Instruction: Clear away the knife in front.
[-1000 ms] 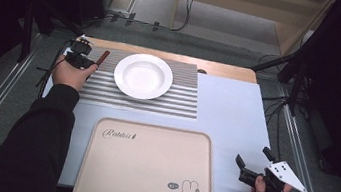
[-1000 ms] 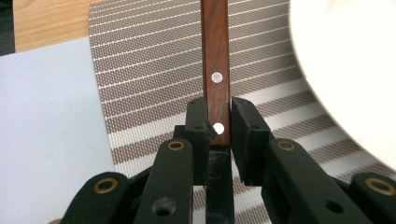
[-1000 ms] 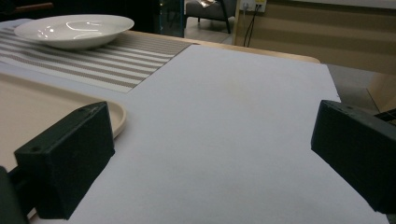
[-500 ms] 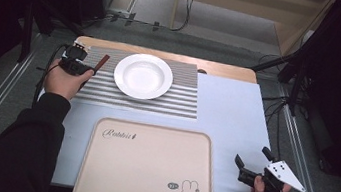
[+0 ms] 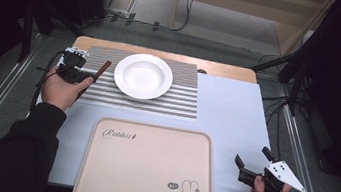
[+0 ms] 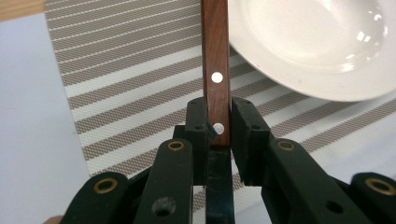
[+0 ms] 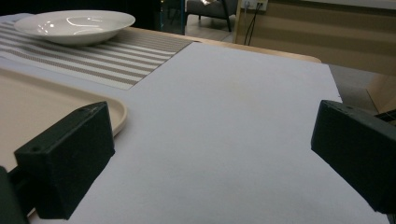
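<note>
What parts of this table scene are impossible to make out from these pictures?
- Brown wooden handle held in the left tongs: its working end is hidden by the tongs' body in the left gripper view and too small in the high view.
- Beige rabbit-printed tray: near edge cut off by the high view's bottom.

White plate and tray block the center.

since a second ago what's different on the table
The left gripper, shut on the wooden handle, has drawn back from the far left corner of the striped mat toward the person, along the mat's left edge, carrying the handle with it. Nothing was picked up or let go. The white plate, the beige tray and the open right gripper stayed where they were.
</note>
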A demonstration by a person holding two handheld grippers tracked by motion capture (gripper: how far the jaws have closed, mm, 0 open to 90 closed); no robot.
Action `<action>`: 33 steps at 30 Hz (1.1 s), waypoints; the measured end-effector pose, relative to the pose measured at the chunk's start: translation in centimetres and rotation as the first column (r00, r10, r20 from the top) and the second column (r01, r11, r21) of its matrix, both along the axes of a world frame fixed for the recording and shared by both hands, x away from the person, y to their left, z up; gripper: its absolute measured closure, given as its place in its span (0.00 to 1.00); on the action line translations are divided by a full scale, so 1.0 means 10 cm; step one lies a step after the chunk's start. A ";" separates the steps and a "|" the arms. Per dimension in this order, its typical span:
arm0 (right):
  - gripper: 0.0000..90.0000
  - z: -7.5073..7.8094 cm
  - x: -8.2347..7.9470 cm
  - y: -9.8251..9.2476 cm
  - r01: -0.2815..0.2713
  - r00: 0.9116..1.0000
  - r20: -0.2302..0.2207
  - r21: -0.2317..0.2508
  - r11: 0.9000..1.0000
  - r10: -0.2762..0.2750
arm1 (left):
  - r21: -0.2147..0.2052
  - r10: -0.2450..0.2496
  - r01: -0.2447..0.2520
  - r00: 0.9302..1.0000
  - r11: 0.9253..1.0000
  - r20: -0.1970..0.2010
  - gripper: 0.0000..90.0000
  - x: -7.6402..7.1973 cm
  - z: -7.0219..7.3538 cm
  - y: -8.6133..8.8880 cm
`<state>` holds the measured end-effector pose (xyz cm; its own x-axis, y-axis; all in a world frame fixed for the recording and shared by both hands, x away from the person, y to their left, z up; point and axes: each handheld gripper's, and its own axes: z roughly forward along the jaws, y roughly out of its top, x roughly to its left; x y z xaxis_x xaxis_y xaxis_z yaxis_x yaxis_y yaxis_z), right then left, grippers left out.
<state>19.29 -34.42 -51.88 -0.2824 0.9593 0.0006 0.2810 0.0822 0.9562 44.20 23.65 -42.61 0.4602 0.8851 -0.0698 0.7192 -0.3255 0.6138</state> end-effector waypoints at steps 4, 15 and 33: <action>0.00 0.00 0.00 0.00 0.001 1.000 -0.002 0.002 1.000 -0.001 | 0.021 -0.025 0.025 1.000 0.999 0.011 0.86 -0.11 0.00 -0.04; 0.00 0.00 0.00 0.00 0.000 1.000 -0.004 -0.001 1.000 0.000 | 0.006 -0.076 0.076 0.996 0.997 0.036 0.86 -0.36 0.03 -0.12; 0.00 0.00 0.00 0.00 -0.003 1.000 0.000 -0.005 1.000 0.003 | -0.040 -0.139 0.141 0.988 0.989 0.066 0.86 -0.77 0.04 -0.32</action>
<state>19.28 -34.40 -51.88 -0.2851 0.9585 -0.0037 0.2811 0.0873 0.9557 36.45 20.44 -42.24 0.5840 0.8083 -0.0749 0.6283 -0.3917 0.6722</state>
